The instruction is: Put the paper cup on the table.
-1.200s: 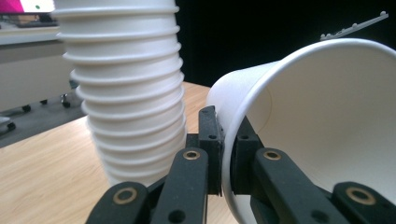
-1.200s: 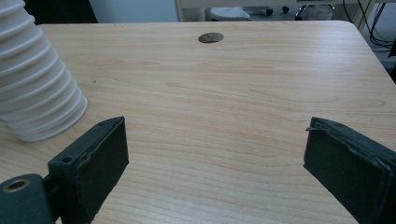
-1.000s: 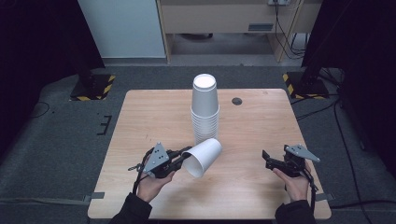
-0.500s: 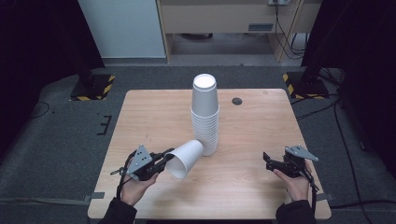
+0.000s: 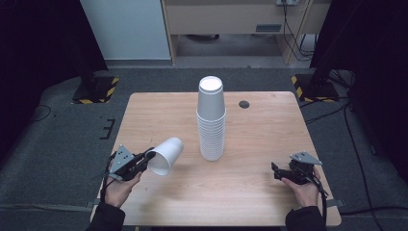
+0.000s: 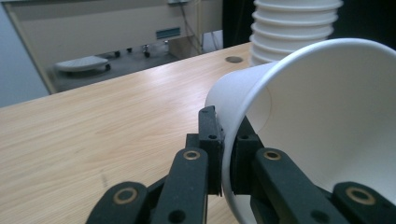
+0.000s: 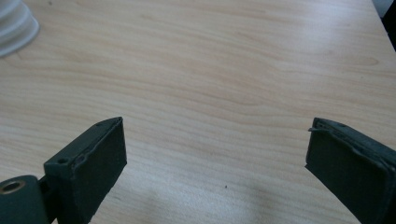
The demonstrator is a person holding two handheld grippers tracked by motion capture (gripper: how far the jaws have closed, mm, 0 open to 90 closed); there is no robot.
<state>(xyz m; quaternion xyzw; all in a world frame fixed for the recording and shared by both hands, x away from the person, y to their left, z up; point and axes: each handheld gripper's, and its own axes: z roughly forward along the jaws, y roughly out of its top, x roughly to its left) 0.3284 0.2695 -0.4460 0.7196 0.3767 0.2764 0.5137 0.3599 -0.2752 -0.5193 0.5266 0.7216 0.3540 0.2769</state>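
Left gripper (image 5: 144,160) fingers clamp the rim wall of a single white paper cup (image 5: 166,155), tipped on its side above the pale wooden surface (image 5: 250,192), left of the tall white stack of upturned paper cups (image 5: 210,120). Right gripper (image 5: 278,172) fingers apart, idle. Best: keep the pinch light so the rim doesn't crush, rotate upright before setting down clear of the stack.

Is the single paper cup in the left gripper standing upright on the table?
No: the paper cup lies tilted sideways, its rim pinched by the left gripper above the table.
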